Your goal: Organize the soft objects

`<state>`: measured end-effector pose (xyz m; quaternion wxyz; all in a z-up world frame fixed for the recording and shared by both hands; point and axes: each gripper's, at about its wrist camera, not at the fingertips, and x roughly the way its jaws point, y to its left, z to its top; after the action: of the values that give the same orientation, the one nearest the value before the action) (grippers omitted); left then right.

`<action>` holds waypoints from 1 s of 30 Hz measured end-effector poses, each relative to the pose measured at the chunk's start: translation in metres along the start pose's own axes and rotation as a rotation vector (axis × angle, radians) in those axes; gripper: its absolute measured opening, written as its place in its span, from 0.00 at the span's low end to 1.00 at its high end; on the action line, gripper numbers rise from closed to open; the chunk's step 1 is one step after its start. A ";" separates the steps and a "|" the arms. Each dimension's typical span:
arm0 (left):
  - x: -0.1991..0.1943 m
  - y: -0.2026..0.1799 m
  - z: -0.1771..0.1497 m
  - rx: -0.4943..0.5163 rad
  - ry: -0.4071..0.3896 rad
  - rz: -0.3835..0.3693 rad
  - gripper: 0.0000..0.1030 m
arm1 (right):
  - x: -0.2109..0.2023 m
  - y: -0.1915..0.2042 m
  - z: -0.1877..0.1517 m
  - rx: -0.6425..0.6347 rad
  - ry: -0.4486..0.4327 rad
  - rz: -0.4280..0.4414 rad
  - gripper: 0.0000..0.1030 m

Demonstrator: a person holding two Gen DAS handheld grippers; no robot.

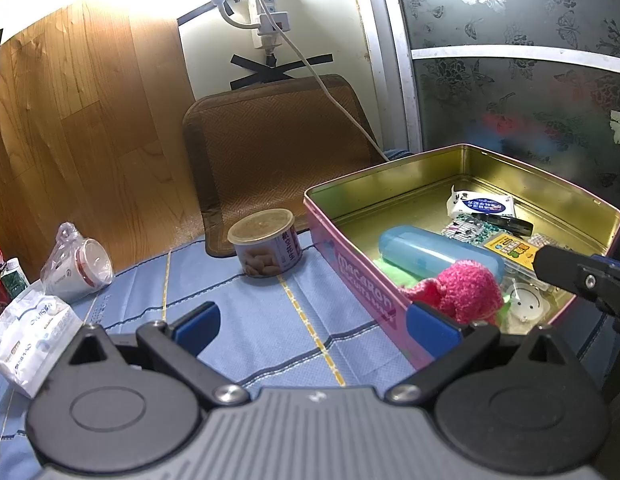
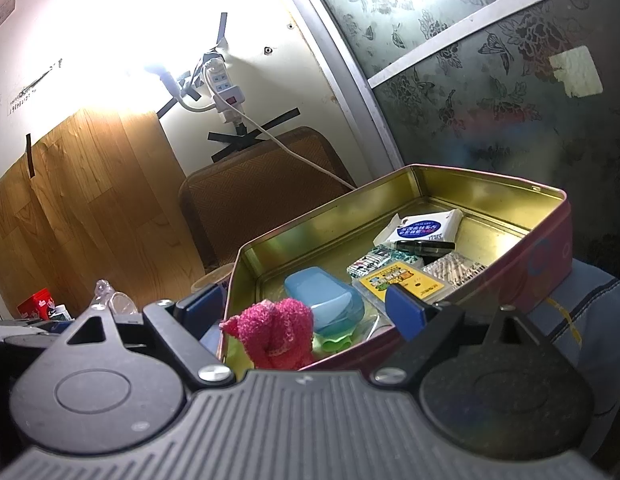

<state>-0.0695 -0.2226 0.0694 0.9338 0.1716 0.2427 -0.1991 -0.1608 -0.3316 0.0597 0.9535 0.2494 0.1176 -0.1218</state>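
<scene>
The pink tin (image 1: 352, 280) sits open on the blue cloth (image 1: 254, 312) of the desk, filling the right half of the left wrist view and the centre of the right wrist view. Inside it, at the near end, lies the pink fuzzy toy (image 1: 462, 290) — low in the frame in both views, resting against a light blue case (image 1: 422, 254) with something green (image 1: 390, 270) under it. Farther back in the tin are a white packet with a blue round label (image 1: 484, 206), a yellow card (image 1: 508, 248) and a dark flat thing (image 1: 506, 222).

The left gripper (image 1: 314, 326) has its jaws spread wide with nothing between them; its right finger stands just in front of the tin's near wall, its left finger over bare cloth. The right gripper (image 2: 302, 306) also has its jaws wide apart — the toy shows between the two fingers, but the pads do not press on it.

Left of the tin in the left wrist view stand a small can (image 1: 266, 242), a wrapped cup (image 1: 80, 268) lying on its side, and a white pack (image 1: 30, 340) at the left edge. A brown woven mat (image 1: 270, 144) leans against the wall behind, below a power strip (image 1: 268, 12).
</scene>
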 end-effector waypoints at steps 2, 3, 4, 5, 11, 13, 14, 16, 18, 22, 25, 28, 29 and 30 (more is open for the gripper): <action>0.000 0.000 0.000 0.000 0.000 0.000 1.00 | 0.000 0.000 0.000 0.000 0.000 -0.001 0.88; 0.000 0.000 0.000 0.000 0.000 0.000 1.00 | 0.000 0.000 0.000 0.000 -0.001 -0.001 0.88; 0.000 0.000 0.000 -0.001 0.000 -0.001 1.00 | 0.000 0.001 0.000 0.000 -0.001 -0.001 0.88; 0.000 0.000 0.000 -0.001 0.000 0.000 1.00 | 0.000 0.001 0.000 0.000 0.000 -0.001 0.88; 0.000 0.000 0.001 -0.002 0.004 -0.006 1.00 | -0.001 0.001 0.000 -0.001 0.000 -0.002 0.88; 0.000 -0.001 0.001 -0.002 0.006 -0.009 1.00 | -0.001 0.001 0.000 0.000 0.000 -0.003 0.88; 0.000 -0.001 0.001 -0.001 0.006 -0.011 1.00 | -0.001 0.001 0.000 0.000 0.000 -0.002 0.88; 0.000 0.000 0.001 -0.002 0.007 -0.014 1.00 | -0.001 0.001 0.000 -0.001 0.000 -0.002 0.88; 0.000 0.000 0.000 -0.004 0.007 -0.016 1.00 | -0.001 0.001 0.000 -0.001 -0.001 -0.003 0.88; 0.001 0.002 0.000 -0.006 0.010 -0.019 1.00 | 0.000 0.002 0.000 -0.001 -0.002 -0.004 0.88; 0.001 0.002 0.000 -0.007 0.010 -0.019 1.00 | 0.001 0.002 0.000 -0.001 -0.001 -0.003 0.88; 0.001 0.002 0.000 -0.006 0.010 -0.019 1.00 | 0.001 0.002 0.000 -0.002 -0.001 -0.003 0.88; 0.001 0.002 0.000 -0.006 0.010 -0.019 1.00 | 0.001 0.002 0.000 -0.002 -0.001 -0.003 0.88; 0.001 0.002 0.000 -0.006 0.010 -0.019 1.00 | 0.001 0.002 0.000 -0.001 -0.001 -0.003 0.88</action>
<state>-0.0682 -0.2212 0.0694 0.9312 0.1674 0.2496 -0.2063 -0.1592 -0.3305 0.0606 0.9535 0.2485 0.1176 -0.1234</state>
